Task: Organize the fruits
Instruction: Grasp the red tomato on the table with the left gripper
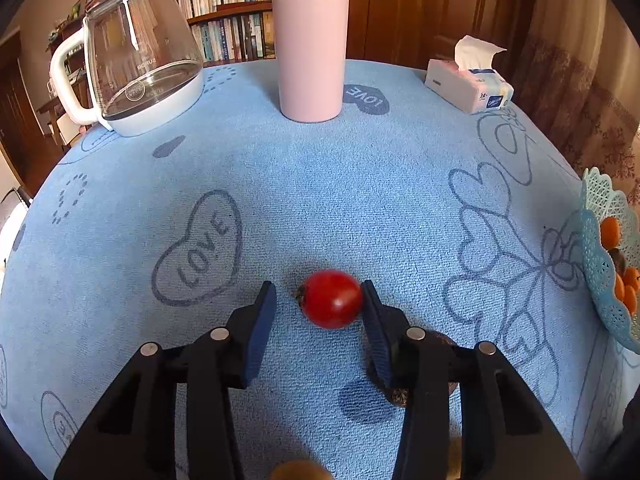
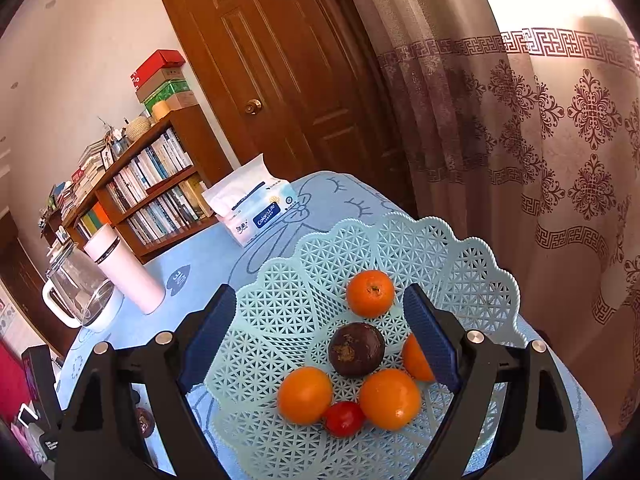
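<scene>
- Left gripper [image 1: 319, 300] angling down over the table [image 1: 320, 184] with a red cherry tomato [image 1: 331, 299] sitting between the fingers — right pad touching its side, left pad standing clear of it, so no squeeze on both sides.
- Lying on the blue cloth, stem end pointing left, well apart from the basket [image 1: 600, 240] showing at the far right edge.
- Peeking out from under the left gripper's right finger: a dark brown fruit [image 1: 400, 396], mostly hidden.
- Standing at the far side of the table: a glass kettle [image 1: 140, 56], a pink flask [image 1: 310, 44] and a tissue pack [image 1: 468, 88].
- Right gripper [image 2: 320, 332] hovering above the basket [image 2: 460, 264], fingers spread wide and gripping nothing.
- Resting in that pale blue lattice basket: oranges [image 2: 370, 293], a dark purple fruit [image 2: 357, 349] in the middle, and a second small red tomato [image 2: 344, 419] tucked between two oranges at the near side.
</scene>
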Demonstrator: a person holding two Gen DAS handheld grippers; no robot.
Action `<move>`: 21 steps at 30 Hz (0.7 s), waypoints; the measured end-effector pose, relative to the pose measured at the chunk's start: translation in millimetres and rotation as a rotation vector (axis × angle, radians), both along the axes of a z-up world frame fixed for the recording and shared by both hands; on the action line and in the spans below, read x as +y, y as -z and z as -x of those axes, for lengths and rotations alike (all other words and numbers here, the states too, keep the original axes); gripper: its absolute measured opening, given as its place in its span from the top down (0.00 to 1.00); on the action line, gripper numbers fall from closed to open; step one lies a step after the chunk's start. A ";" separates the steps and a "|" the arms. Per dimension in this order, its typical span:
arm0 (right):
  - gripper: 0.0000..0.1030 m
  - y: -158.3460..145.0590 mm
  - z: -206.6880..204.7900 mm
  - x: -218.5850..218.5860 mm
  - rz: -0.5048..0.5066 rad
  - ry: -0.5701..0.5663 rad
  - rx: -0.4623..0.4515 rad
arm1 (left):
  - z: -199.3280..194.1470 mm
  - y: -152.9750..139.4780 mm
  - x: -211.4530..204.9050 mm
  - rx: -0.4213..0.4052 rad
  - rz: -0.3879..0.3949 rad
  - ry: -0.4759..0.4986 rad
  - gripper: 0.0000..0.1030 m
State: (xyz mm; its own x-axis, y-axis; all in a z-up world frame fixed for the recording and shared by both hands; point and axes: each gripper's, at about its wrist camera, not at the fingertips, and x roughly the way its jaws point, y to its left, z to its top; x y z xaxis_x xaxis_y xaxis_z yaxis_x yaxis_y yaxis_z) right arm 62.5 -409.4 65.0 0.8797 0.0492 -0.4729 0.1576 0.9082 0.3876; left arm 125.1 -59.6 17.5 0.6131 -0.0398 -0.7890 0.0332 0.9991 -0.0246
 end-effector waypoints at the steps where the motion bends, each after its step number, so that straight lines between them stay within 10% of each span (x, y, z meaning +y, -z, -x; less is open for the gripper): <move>1: 0.16 -0.5 0.3 1.2 0.007 -0.001 -0.002 | 0.2 -1.1 0.6 -0.003 0.010 0.001 0.65; 21: 0.16 -2.3 6.0 54.1 0.120 -0.151 -0.028 | 19.5 -44.5 17.4 -0.137 0.023 -0.073 0.69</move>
